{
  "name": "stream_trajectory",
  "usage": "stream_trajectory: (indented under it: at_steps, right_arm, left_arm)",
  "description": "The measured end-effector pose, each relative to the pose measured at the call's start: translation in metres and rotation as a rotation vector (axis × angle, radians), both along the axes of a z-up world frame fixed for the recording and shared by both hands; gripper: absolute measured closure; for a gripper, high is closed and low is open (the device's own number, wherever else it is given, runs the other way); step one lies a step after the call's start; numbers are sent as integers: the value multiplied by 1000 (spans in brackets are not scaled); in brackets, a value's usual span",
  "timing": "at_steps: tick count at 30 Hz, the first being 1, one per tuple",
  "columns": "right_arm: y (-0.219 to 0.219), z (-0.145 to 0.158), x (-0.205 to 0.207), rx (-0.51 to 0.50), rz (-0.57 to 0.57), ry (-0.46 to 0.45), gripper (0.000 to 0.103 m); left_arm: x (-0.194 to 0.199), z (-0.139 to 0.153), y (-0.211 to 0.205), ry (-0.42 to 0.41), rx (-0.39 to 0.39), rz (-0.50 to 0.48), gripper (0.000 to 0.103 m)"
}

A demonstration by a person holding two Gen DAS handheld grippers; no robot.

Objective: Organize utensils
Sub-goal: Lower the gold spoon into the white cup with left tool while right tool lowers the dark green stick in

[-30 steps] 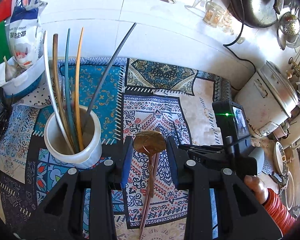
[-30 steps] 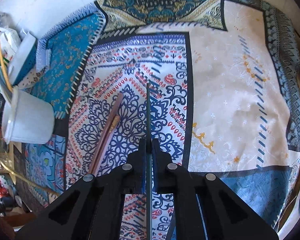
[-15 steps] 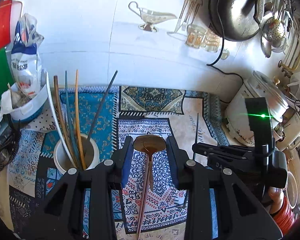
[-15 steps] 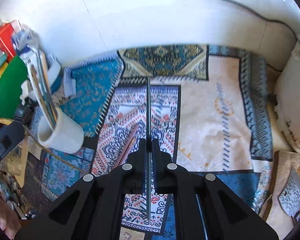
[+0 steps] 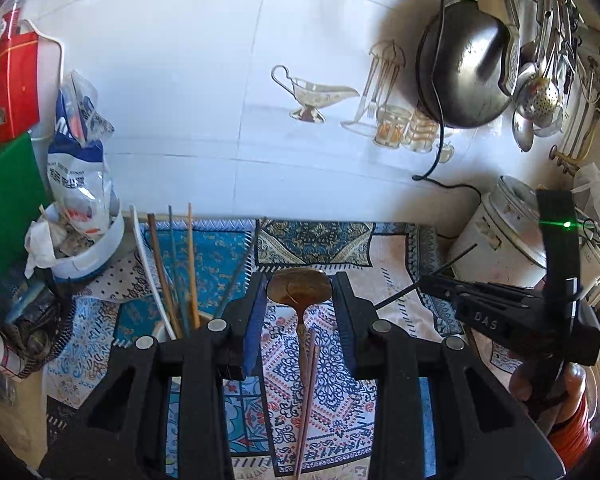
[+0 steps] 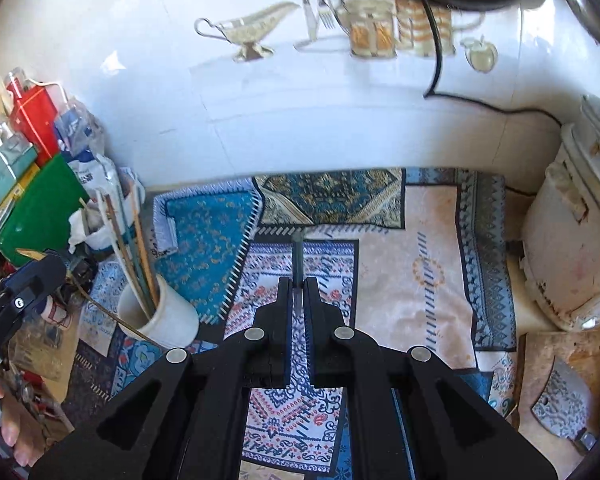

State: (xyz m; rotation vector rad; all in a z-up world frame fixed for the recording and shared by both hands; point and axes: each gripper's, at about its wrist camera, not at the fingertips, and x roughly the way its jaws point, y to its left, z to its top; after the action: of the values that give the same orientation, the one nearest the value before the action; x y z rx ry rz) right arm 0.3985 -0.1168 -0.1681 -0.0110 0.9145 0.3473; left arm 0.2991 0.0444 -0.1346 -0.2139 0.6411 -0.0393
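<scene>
Both claws have risen from the patterned cloth (image 6: 416, 280) over the last second: a second ago the right wrist view was filled by the cloth alone, and now it takes in the tiled wall, the white cup (image 6: 160, 320) and the white cooker (image 6: 568, 248) at the worktop's right edge. That lift suggests both utensils are clear of the worktop and the carry toward the cup is under way, though neither is near its mouth yet.

Largest first, the right claw (image 6: 298, 300) is pinched narrow on a dark chopstick (image 6: 297, 256), which runs straight out between the pads and ends above the cloth's centre. From the left wrist view this claw (image 5: 424, 282) sits to the right at about the same height, pointing left, the stick (image 5: 452, 258) angled up and out of its tip.

The left claw (image 5: 300, 300) stands fairly wide, yet the brown spoon (image 5: 300, 290) spans the gap, its bowl edges touching both blue pads, handle hanging down toward the camera; I judge it held by the bowl. A reddish stick (image 5: 308, 392) lies along the handle, and I cannot tell whether it is gripped or resting on the cloth.

The cup sits low left of the left claw, already holding several upright chopsticks (image 5: 172, 268). The left claw looks the closer of the two to it.
</scene>
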Motion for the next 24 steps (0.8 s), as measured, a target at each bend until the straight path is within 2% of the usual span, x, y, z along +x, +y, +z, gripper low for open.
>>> stream_trajectory:
  at_steps: [9, 17, 24]
  right_arm:
    - [33, 48, -14, 16, 68, -125, 98]
    - [64, 71, -21, 79, 126, -165, 98]
    - [100, 78, -22, 119, 172, -175, 98]
  left_arm:
    - [-8, 25, 37, -62, -1, 37, 71]
    - [-13, 42, 71, -98, 9, 66, 71]
    - [-12, 41, 101, -96, -2, 85, 71]
